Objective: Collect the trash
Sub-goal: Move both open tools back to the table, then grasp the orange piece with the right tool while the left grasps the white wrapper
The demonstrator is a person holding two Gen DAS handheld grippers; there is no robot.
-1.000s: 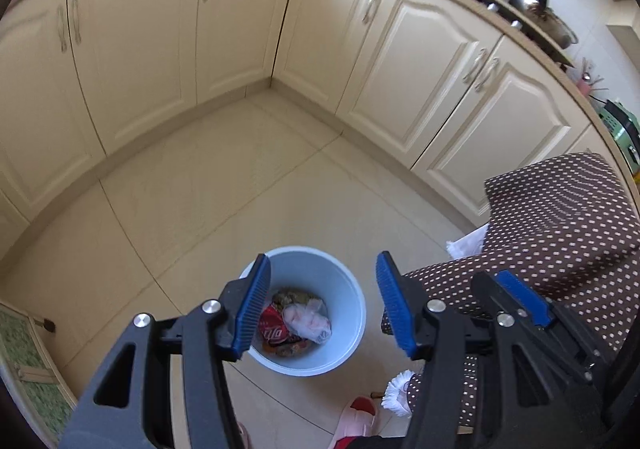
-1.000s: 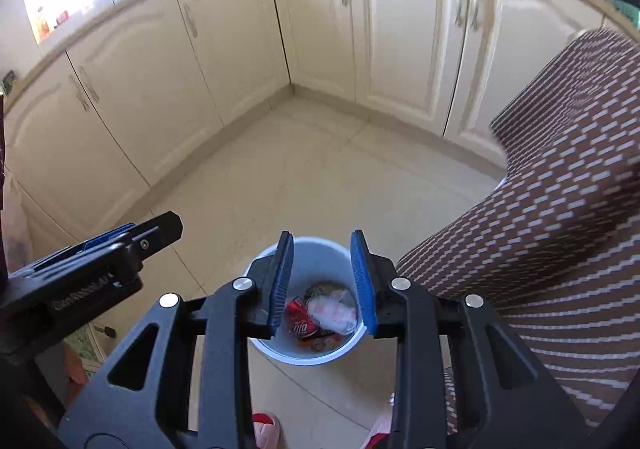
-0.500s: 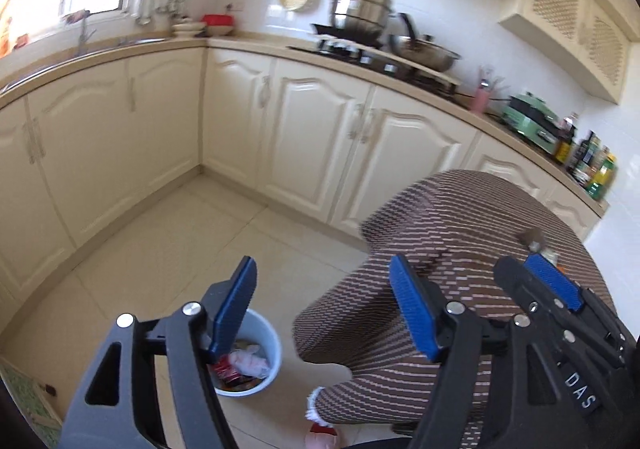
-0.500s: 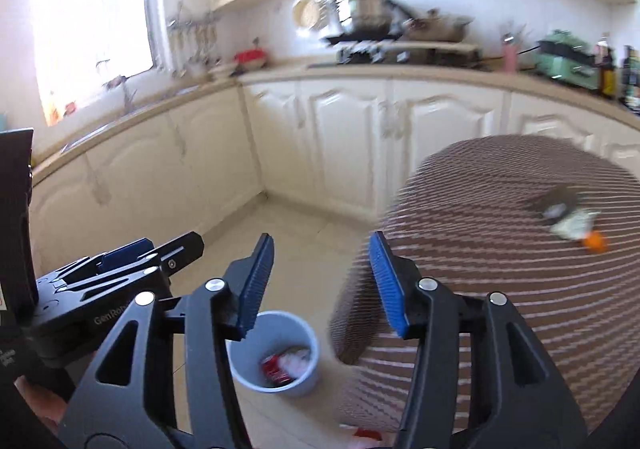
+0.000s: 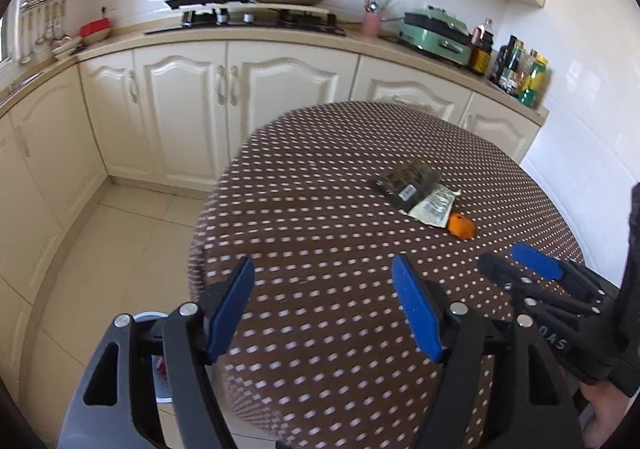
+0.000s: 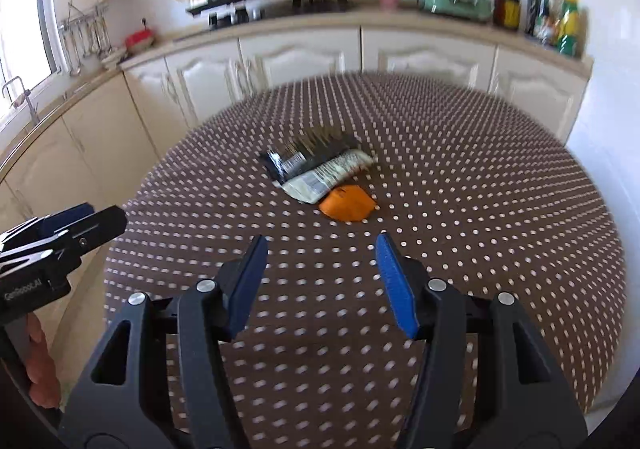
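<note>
dotted tablecloth (image 6: pixel 460 177) | dark wrapper (image 6: pixel 308 153), orange scrap (image 6: pixel 348 203) | left gripper (image 5: pixel 324 309), right gripper (image 6: pixel 322 281): jaws apart, empty

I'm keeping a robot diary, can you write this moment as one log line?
left claw open, empty | right claw open, empty | dark wrapper, pale wrapper, orange scrap on dotted table | bin beside table

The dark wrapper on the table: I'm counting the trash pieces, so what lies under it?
The dark wrapper overlaps a pale printed wrapper; an orange scrap sits beside that. Anything further beneath is hidden.
</note>
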